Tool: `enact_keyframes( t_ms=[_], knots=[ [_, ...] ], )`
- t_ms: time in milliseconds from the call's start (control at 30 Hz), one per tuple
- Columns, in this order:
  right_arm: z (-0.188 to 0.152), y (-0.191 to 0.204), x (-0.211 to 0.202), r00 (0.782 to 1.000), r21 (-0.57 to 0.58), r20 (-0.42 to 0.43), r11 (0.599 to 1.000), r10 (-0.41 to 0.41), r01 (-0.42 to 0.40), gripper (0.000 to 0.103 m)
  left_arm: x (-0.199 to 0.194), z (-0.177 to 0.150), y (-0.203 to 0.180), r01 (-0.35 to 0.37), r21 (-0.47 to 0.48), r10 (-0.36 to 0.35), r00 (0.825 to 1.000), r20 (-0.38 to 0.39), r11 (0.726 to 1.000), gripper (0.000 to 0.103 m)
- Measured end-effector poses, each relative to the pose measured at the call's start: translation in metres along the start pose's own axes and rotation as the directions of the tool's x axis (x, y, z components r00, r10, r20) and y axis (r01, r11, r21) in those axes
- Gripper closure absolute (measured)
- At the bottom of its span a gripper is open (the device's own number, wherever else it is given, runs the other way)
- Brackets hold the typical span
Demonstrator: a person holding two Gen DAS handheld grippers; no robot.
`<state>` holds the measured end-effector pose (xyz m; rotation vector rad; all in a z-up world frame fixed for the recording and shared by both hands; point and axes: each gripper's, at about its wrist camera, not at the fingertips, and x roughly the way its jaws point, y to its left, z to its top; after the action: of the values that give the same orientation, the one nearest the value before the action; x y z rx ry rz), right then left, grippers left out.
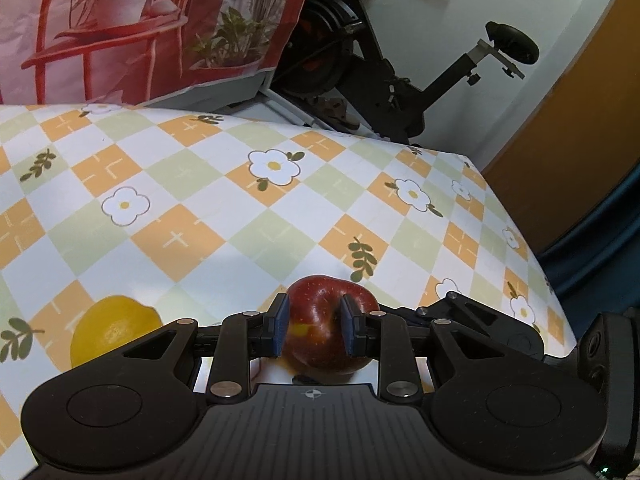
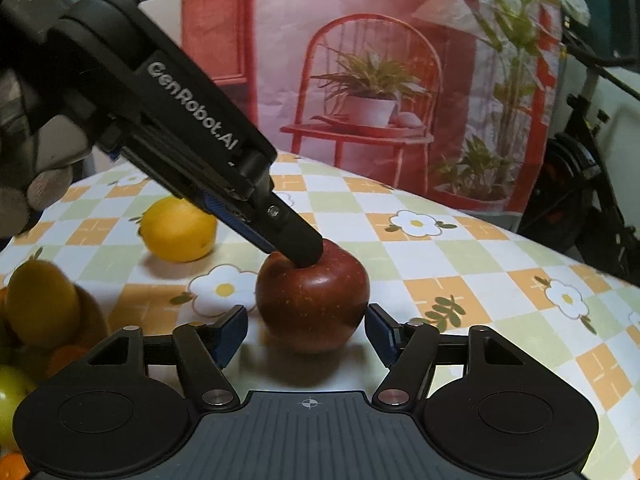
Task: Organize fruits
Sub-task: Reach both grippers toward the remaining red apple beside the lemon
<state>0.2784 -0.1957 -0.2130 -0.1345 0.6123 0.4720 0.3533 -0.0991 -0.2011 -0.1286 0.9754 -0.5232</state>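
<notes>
Showing apple (image 2: 312, 300) | dark red, glossy | yellow patch, pale speckles

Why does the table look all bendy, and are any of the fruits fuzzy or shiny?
Left wrist view: the fisheye lens curves the checked tablecloth into a hump, and small glints shine on the red apple. Right wrist view: the yellow fruit at the left edge is smeared and blurry, the lemon looks soft, and the apple casts a dim shadow in front.
</notes>
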Motion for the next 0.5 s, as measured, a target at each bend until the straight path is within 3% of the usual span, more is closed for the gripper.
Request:
enact_keyframes(
  t_ms=[500],
  knots=[
    [-0.0038,-0.0088,0.0002,1.000,0.058,0.002,0.998,0.000,0.000,0.049,0.0024,0.0022,0.0036,0.015,-0.007,-0.015,1.000,-0.004,1.000,0.073]
  ],
)
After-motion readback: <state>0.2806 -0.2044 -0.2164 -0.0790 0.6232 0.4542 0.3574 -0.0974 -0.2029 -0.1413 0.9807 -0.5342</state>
